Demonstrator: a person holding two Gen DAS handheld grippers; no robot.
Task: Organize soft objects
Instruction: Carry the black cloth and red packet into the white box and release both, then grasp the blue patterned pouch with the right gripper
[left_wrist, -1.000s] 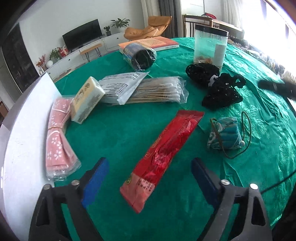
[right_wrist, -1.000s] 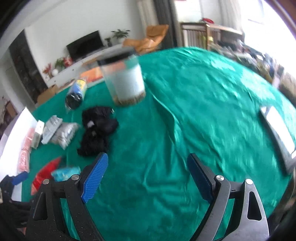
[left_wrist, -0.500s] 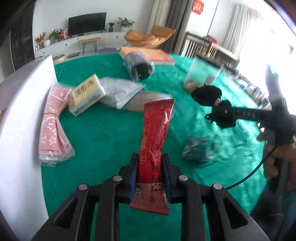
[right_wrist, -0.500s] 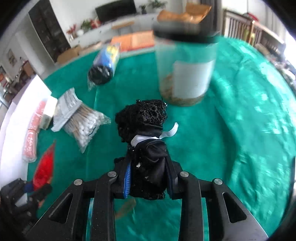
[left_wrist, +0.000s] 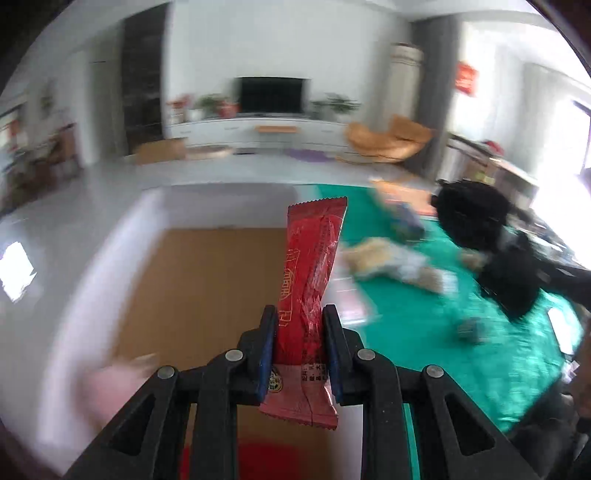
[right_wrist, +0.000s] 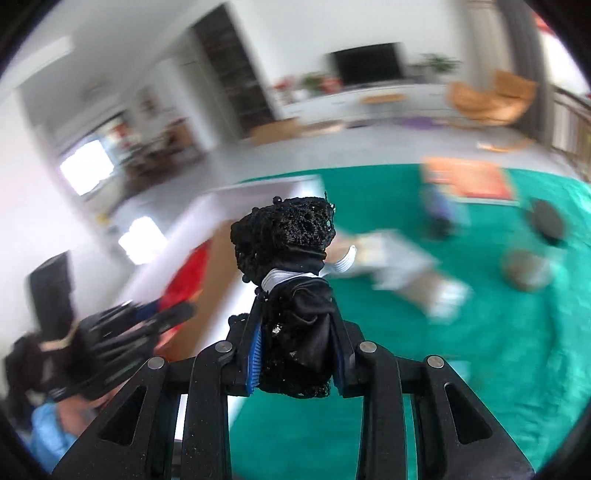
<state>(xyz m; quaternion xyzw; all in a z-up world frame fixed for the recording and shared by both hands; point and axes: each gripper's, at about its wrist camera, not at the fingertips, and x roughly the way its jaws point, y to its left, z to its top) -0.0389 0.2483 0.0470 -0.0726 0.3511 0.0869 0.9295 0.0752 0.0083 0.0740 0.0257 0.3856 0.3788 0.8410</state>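
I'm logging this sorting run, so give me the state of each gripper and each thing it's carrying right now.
left gripper: shut on the red packet, over the brown-bottomed box.
red packet: clamped near its lower end, sticking up, off the table.
right gripper: shut on the black lace bundle.
black lace bundle: pinched, lifted above the green tablecloth.

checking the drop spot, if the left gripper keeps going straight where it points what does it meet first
Probably the brown floor of the white-walled box, which lies under and ahead of the left gripper shut on the red packet. Nothing shows in between, though blur leaves depth unclear.
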